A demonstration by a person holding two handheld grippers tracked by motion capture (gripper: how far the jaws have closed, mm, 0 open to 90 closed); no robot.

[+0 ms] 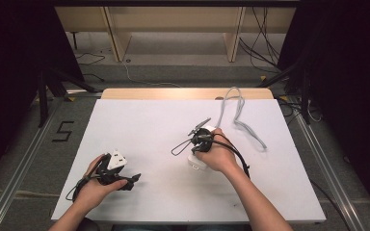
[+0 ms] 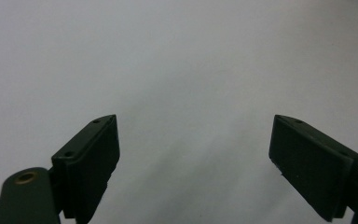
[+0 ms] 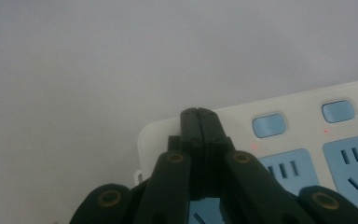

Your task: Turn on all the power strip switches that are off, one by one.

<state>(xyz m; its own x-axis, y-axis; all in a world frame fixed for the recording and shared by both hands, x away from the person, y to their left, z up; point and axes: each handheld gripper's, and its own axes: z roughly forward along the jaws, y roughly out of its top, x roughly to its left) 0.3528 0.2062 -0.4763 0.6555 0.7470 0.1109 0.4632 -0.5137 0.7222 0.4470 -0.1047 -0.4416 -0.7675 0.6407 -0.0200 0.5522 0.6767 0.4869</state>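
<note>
While the white power strip (image 3: pixel 307 135) lies right of centre on the white table (image 1: pixel 139 130), under our right hand (image 1: pixel 217 156), our right tool (image 3: pixel 199 116) hovers over its end with jaws pressed together, gripping nothing. Its grey cable (image 1: pixel 241 118) loops toward the far edge. Well apart, our left tool (image 2: pixel 193 154) gapes wide and empty above bare table.

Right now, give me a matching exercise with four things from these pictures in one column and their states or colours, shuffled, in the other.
1. left gripper
2. right gripper
3. white plastic power strip
4. rounded push buttons

a. light blue
b. jaws wide apart over bare white table
c. lies under the closed jaws
d. jaws pressed together

Pairs: 1-b, 2-d, 3-c, 4-a
</note>
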